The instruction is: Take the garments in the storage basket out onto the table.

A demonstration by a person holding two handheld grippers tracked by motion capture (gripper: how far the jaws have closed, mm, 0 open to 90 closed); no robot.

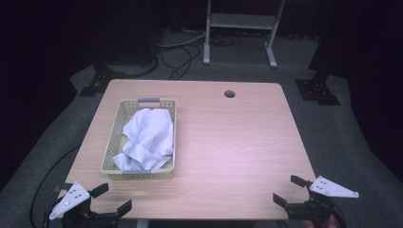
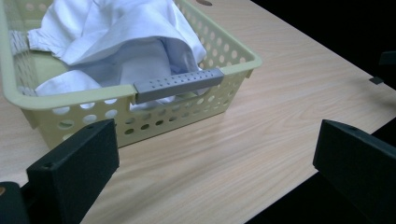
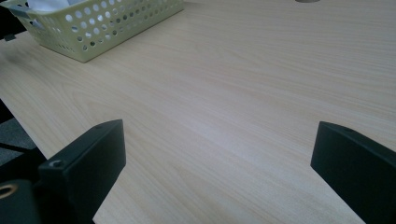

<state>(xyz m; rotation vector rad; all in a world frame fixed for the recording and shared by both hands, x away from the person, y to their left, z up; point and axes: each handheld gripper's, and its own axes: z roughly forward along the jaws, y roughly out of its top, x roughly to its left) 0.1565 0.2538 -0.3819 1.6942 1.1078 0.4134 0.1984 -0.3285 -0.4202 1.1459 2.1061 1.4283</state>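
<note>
A pale yellow perforated basket (image 1: 112,147) with grey handles stands on the left half of the wooden table (image 1: 228,142). A crumpled white cloth (image 1: 147,137) fills it. My left gripper (image 1: 112,199) hovers at the table's front left corner, just short of the basket's near end, open with nothing between its jaws. In the left gripper view the basket's near wall (image 2: 187,112) and grey handle (image 2: 180,85) lie straight ahead, with the cloth (image 2: 116,32) behind them. My right gripper (image 1: 291,189) sits at the front right corner, open and empty, over bare wood.
A round cable hole (image 1: 229,93) sits near the table's far edge. A white metal stand (image 1: 240,28) and cables lie on the grey floor beyond. The right gripper view shows the basket (image 3: 107,28) far off at upper left.
</note>
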